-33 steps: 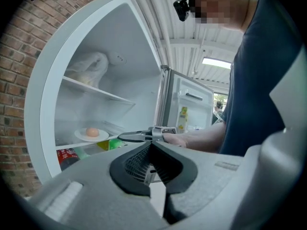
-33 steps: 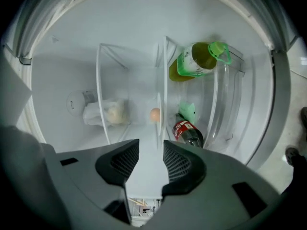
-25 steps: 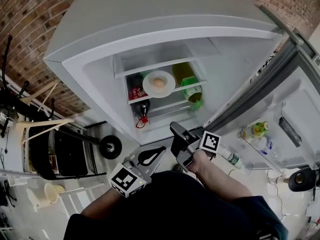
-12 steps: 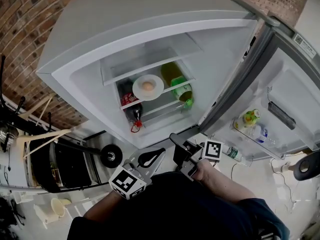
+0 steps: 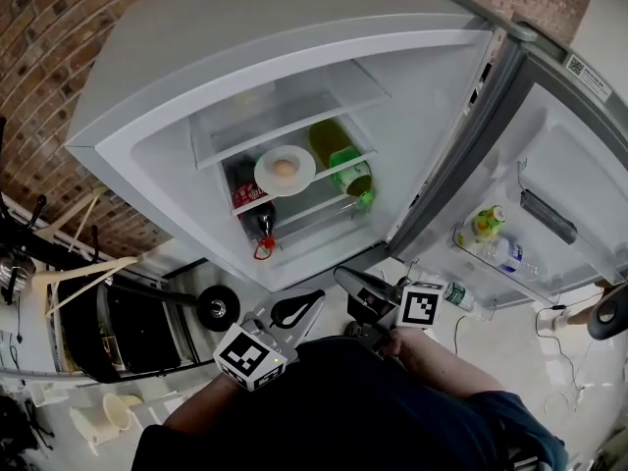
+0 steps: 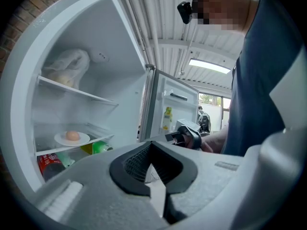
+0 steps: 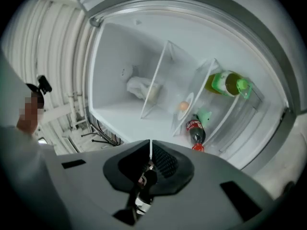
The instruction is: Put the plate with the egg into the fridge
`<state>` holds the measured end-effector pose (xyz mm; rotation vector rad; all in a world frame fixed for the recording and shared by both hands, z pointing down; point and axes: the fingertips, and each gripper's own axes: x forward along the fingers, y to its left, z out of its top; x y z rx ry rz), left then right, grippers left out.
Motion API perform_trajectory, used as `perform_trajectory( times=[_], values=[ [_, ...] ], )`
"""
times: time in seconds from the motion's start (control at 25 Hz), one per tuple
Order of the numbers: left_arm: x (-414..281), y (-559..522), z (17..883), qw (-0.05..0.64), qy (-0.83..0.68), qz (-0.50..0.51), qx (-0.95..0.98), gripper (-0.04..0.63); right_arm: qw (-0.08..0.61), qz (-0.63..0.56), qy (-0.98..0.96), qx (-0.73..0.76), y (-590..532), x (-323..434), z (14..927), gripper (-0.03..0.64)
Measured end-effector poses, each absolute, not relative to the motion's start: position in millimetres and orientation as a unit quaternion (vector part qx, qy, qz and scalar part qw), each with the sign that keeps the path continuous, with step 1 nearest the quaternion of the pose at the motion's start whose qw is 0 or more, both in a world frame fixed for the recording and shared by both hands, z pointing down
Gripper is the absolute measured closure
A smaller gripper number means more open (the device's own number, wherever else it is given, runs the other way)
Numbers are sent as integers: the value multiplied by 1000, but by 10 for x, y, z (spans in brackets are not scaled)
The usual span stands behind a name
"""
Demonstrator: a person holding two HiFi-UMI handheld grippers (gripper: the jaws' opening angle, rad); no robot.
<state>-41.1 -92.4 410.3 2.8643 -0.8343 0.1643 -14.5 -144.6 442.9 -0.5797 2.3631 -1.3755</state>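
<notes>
The white plate (image 5: pixel 285 171) with the brown egg (image 5: pixel 285 167) rests on a middle shelf inside the open fridge (image 5: pixel 196 77). It also shows in the left gripper view as plate (image 6: pixel 72 139) and egg (image 6: pixel 72 135), and edge-on in the right gripper view as plate (image 7: pixel 187 105). Both grippers hang in front of the fridge, well clear of the plate. My left gripper (image 5: pixel 299 307) (image 6: pixel 151 145) is shut and empty. My right gripper (image 5: pixel 345 280) (image 7: pixel 150 145) is closing, its jaws all but together with nothing between them.
A green bottle (image 5: pixel 351 177) lies beside the plate and a cola bottle (image 5: pixel 259 220) lies below it. A pale bag (image 6: pixel 69 66) sits on the upper shelf. The open door (image 5: pixel 549 194) at the right holds bottles (image 5: pixel 486 224). Dark equipment (image 5: pixel 118 312) stands at the left.
The right gripper's jaws have gone from wide apart to nearly together. Both grippers have stayed low in front of the fridge. The plate with the egg has not left its shelf.
</notes>
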Motion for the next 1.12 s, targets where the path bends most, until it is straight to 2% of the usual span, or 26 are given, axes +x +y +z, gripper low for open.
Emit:
perform_trajectory(
  times=[0.52,1.12],
  values=[
    [-463,-867,4107,84,-280,53,955,591,-12,-142,959,-247,-1194,-372,4308,606],
    [-469,-877,4136,90,-278,55,955,591,-30,-60,966,-251,-1118,-421,4227,607]
  ],
)
